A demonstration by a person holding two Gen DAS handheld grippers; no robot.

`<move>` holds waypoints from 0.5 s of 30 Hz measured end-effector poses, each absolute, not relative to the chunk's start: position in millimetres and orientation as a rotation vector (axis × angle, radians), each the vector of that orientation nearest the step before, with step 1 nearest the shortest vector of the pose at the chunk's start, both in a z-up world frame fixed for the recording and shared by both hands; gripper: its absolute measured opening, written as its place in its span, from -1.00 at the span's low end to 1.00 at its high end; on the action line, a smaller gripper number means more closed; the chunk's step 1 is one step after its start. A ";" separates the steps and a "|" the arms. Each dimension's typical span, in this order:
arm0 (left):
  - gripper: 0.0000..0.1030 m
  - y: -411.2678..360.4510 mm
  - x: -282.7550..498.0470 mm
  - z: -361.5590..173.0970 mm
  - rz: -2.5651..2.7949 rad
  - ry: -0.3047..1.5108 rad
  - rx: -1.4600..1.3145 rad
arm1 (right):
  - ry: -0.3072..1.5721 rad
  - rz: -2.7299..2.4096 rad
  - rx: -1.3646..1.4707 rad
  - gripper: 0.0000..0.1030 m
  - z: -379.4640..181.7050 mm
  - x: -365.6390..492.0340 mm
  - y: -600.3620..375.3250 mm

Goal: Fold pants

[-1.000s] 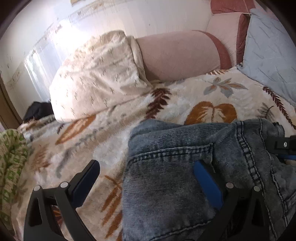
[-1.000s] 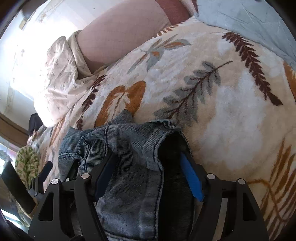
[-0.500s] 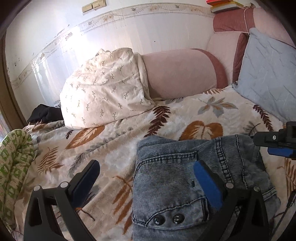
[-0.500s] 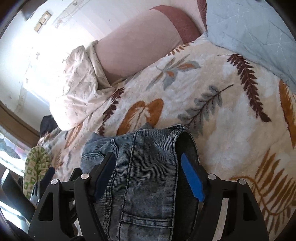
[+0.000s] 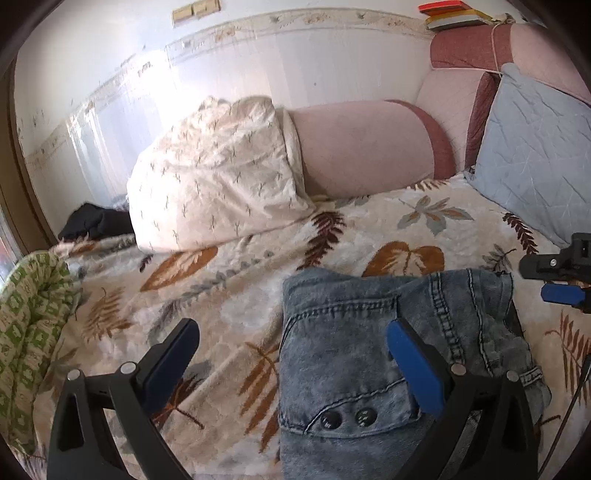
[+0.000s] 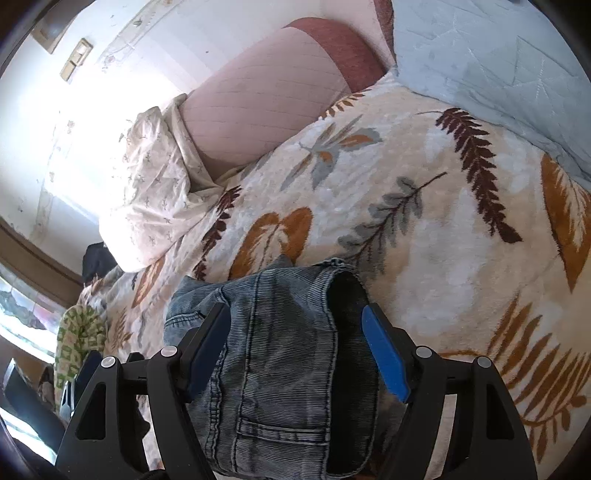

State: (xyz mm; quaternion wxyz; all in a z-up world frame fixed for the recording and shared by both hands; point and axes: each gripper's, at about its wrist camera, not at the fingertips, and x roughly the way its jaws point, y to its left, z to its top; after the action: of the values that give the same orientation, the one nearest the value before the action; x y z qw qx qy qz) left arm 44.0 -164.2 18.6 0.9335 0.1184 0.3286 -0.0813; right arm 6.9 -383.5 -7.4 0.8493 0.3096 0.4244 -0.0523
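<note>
I see the jeans (image 5: 369,354) folded in a thick bundle mid-bed (image 5: 240,280). Both grippers, left (image 5: 291,354) and right (image 6: 295,343), hover with jaws apart, gripping nothing. Denim looks heavy, stiff-seamed; I'd pinch doubled edges.

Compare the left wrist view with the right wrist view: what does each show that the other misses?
Left only: two dark buttons on the jeans, books on the headboard, the right claw at the edge. Right only: the jeans' dark opening, a belt loop. Both: open claws over the jeans, leaf blanket, pink bolster.
</note>
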 end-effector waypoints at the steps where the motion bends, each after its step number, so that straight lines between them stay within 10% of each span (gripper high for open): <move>1: 1.00 -159.5 45.9 17.2 -0.167 0.689 0.231 | 0.900 -0.116 0.656 0.44 -8.0 6.2 -386.4; 15: 1.00 -89.4 86.8 -27.0 -0.216 0.995 0.036 | 1.019 -0.100 0.755 0.51 -25.8 -1.9 -416.9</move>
State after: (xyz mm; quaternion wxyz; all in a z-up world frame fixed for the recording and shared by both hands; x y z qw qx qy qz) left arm 86.8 -89.4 -27.0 0.8731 0.0171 0.4763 -0.1032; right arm -1.9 -416.9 -25.8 0.8045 0.3526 0.4757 -0.0466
